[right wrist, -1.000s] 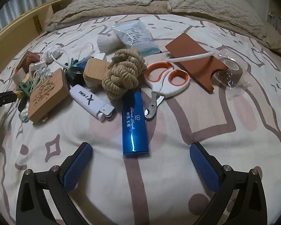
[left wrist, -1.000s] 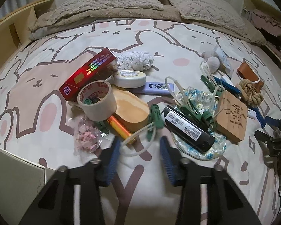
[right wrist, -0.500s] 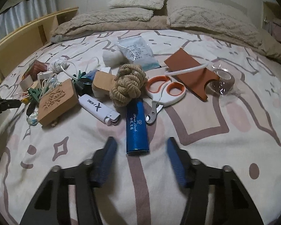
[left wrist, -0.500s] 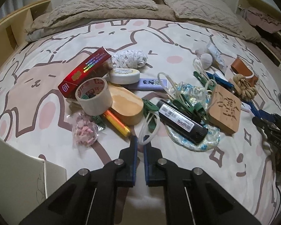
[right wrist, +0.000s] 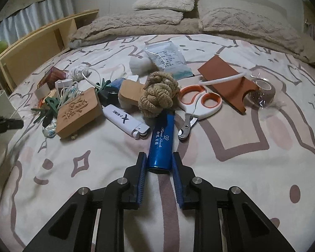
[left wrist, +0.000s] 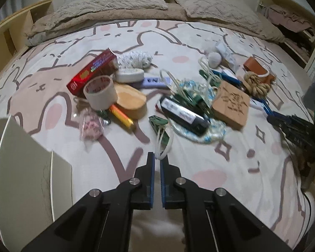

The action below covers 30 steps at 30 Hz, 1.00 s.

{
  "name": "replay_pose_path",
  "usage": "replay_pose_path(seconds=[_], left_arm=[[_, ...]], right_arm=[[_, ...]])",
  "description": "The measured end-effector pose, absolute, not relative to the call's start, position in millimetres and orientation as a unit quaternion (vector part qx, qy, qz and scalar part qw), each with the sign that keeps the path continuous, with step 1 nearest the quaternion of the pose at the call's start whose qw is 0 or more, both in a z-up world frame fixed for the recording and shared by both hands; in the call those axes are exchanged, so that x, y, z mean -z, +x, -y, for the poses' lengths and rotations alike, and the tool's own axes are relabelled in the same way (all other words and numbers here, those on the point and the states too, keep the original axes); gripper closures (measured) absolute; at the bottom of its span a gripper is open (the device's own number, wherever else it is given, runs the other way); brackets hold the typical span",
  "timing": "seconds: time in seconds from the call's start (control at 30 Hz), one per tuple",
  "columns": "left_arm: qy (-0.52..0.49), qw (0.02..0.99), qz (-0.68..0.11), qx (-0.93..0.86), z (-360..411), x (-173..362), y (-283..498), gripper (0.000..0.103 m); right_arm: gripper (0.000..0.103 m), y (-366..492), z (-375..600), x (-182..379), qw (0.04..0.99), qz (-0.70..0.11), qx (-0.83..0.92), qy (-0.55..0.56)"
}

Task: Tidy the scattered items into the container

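Note:
Scattered items lie on a patterned bedsheet. My left gripper (left wrist: 157,157) is shut on the white loop of a green clothespin (left wrist: 160,131), which trails ahead of the fingertips. Beyond it lie a tape roll (left wrist: 100,92), a red box (left wrist: 92,71), a wooden oval box (left wrist: 130,100), a black device (left wrist: 183,115) and a carved wooden block (left wrist: 231,105). My right gripper (right wrist: 159,157) is shut on the near end of a blue tube (right wrist: 161,142). A rope knot (right wrist: 158,97), a white lighter (right wrist: 126,121) and scissors (right wrist: 197,107) lie just past it. The white container (left wrist: 21,178) stands at lower left.
Pillows and a beige blanket (right wrist: 178,21) lie at the head of the bed. A wooden shelf (right wrist: 31,48) runs along the left side. A brown leather piece (right wrist: 226,84), a foil packet (right wrist: 168,58) and a wrapped tape roll (right wrist: 262,92) lie at right.
My left gripper closed on the clothespin's loop and drew it back toward me. My right gripper closed from wide open onto the blue tube.

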State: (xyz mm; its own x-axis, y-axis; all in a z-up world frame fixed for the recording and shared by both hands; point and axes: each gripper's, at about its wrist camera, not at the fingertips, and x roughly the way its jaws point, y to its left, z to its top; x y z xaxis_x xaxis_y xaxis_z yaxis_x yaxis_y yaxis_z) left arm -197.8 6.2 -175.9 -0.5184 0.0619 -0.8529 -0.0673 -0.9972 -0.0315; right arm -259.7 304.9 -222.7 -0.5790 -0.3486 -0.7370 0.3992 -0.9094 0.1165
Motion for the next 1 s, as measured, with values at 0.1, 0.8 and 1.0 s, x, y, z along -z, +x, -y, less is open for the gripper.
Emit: replay_pose_path(seconds=[0.1,0.8,1.0], left_arm=[[-0.494,0.046,-0.008,-0.868,-9,175,-187,0.098],[-0.511,0.107,-0.001,-0.853,-14,148,-98,0.098],[-0.517,0.115,-0.007,-0.848,-16,148,-74,0.098]], right_arm=[[0.078,-258,-302,222,0.205,-0.042,0.89,0.405],[0.078,-235,-293,219,0.177,-0.086,0.893,0.406],[0.078,-214,-298,215,0.182,-0.073,0.89,0.413]])
